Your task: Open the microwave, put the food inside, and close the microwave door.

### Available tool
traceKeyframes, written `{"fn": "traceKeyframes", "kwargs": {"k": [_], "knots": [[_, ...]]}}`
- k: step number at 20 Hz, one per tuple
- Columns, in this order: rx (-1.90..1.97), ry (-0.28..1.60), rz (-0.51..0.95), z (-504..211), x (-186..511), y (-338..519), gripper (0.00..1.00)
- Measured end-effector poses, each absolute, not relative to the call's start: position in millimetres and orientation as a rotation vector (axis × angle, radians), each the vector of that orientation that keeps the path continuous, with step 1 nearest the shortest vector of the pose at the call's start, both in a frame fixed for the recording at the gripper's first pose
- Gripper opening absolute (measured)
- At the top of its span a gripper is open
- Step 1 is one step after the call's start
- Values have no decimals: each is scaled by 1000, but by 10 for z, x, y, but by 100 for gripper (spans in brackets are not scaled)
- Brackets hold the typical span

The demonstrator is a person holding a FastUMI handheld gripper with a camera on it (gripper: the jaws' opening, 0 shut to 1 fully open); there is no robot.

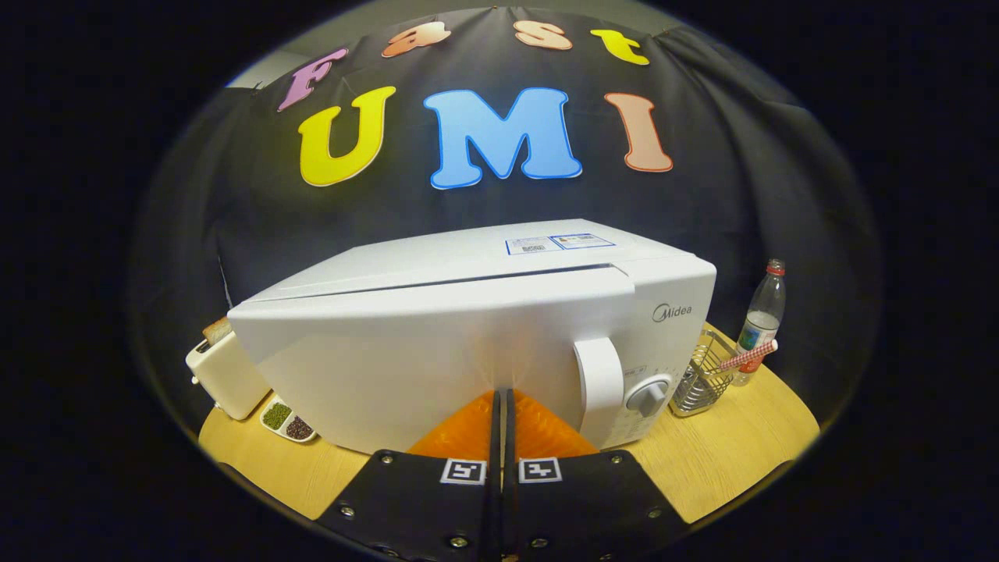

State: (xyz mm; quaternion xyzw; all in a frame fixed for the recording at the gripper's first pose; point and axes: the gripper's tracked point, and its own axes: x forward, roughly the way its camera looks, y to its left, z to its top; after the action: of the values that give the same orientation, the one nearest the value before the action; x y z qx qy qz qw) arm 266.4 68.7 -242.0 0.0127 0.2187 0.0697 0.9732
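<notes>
Gripper view: the gripper (503,394), fingers closed together and holding nothing, presses its tips against the door of the boxy white metal microwave (468,343). The door seems slightly ajar; its upright white handle (599,382) lies just right of the tips.

The microwave (437,328) has a smooth white shell with a soft satin sheen, its door (406,367) and curved handle (599,382) looking like glossy plastic or painted metal, and paper stickers (558,243) lie on its top. It stands on a pale, matt wood-grain tabletop (726,453), beside a shiny wire-metal basket (702,382) and a clear plastic bottle (761,320). The tool (503,402), fingers pressed together with tips at the door, has matt bodies, and the booth wall (741,179) is wrinkled cloth.
</notes>
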Motion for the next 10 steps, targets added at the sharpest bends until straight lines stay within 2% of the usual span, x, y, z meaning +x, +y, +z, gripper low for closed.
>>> {"fn": "traceKeyframes", "kwargs": {"k": [4, 10], "knots": [[44, 454, 128, -2418, 2656, 687, 1], [-5, 352, 138, -1923, 2263, 630, 2]]}}
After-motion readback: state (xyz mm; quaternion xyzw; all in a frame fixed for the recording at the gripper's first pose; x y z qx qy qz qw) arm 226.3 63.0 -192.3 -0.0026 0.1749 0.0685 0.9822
